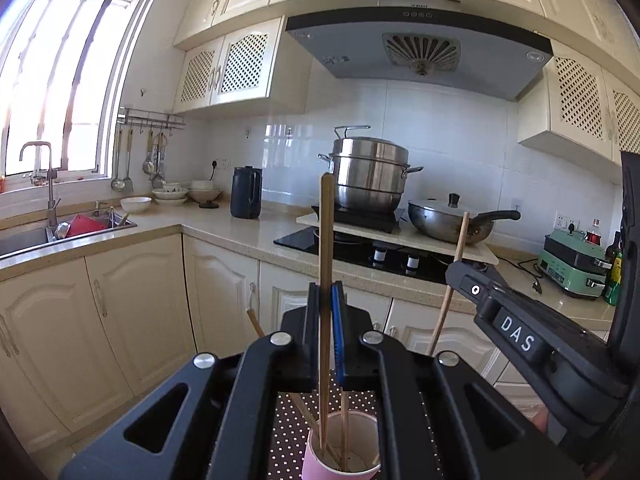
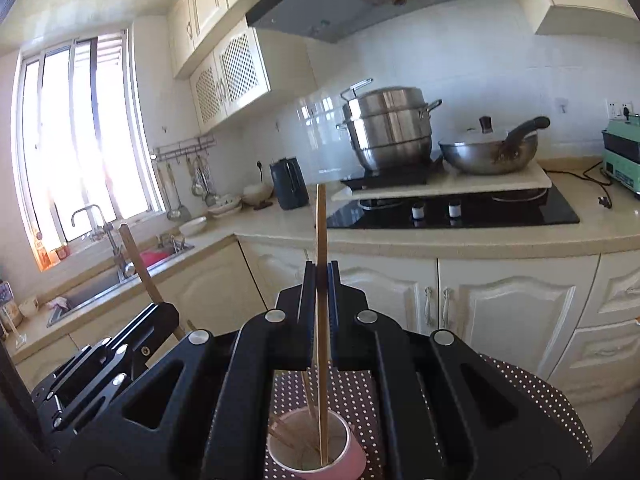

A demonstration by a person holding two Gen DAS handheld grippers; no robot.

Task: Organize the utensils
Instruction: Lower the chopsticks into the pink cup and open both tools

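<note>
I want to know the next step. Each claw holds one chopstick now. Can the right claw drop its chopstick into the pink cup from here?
Probably yes. The right claw is shut on a chopstick whose lower end already seems to stand inside the pink cup, directly below. The left claw sits off to the side, not in the way.

The cup [image 1: 344,450] stands on the dotted cloth [image 2: 532,396], below both tongs, with several chopsticks [image 2: 292,436] in it; beyond, the steamer pot [image 1: 370,178] sits left of the wok [image 1: 448,220] on the surface [image 1: 224,230]

Chopstick [image 1: 326,248] between fingers [image 1: 315,320] — above cup [image 1: 342,450]
</note>
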